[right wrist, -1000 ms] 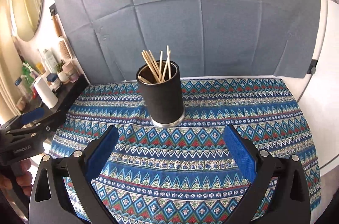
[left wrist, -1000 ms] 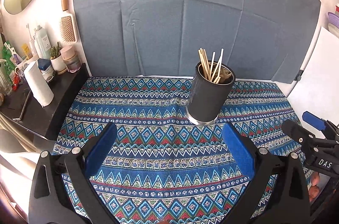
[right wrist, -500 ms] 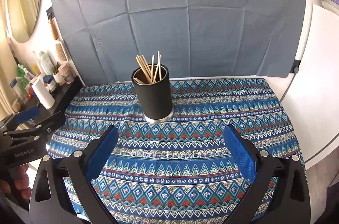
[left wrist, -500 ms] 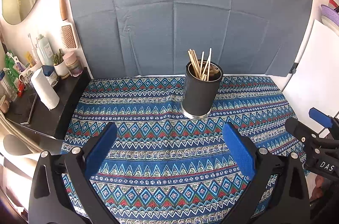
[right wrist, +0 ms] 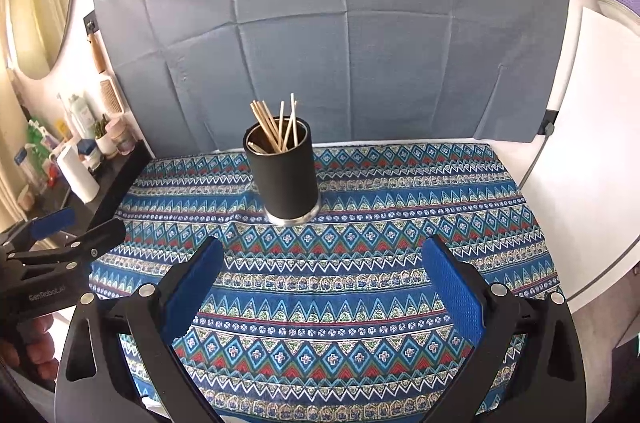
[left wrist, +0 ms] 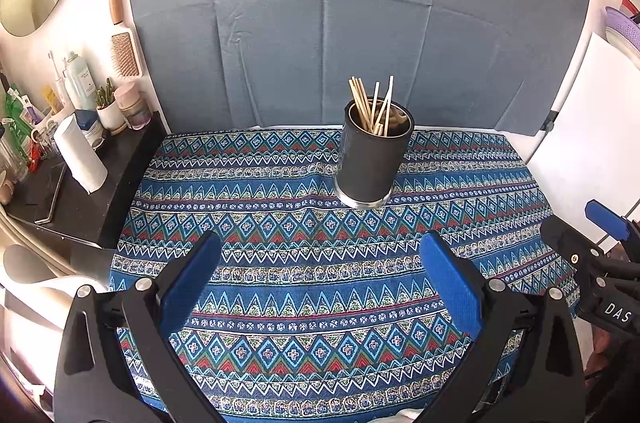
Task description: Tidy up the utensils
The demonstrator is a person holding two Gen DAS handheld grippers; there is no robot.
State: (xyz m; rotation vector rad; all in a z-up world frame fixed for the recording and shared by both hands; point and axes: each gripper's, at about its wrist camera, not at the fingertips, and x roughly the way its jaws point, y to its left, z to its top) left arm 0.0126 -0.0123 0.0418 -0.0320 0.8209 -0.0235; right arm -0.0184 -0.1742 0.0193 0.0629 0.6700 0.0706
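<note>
Black holder (left wrist: 372, 159) stands upright on the patterned cloth (left wrist: 280, 287), toward the table's back edge, a little right of centre in the left view. Chopsticks (left wrist: 370, 105) bristle out of its top, leaning against one another; something pale and wooden also sits inside, too small to tell what.

Left gripper (left wrist: 320, 283): jaws spread wide, nothing between them, held over the front half of the cloth. Right gripper (right wrist: 322, 287): the same, spread and empty, also over the front half. Each shows at the edge of the other's view, so the two sit side by side, well apart. Part of a hand (right wrist: 28, 351) is visible under the left gripper in the right view.

Progress, as a judgement: the utensils are all in the holder and none lie loose on the cloth in either view. The sorting looks finished, or nearly so. Nothing left to gather that the frames show.

Room: the cloth around the holder is bare on every side, with free approach from the front. Grey backdrop (left wrist: 340, 23) rises close behind the holder. A dark shelf (left wrist: 72, 199) crowded with bottles and a paper roll (left wrist: 80, 159) runs along the table's left edge; a white board (left wrist: 592, 127) stands off the right edge.
</note>
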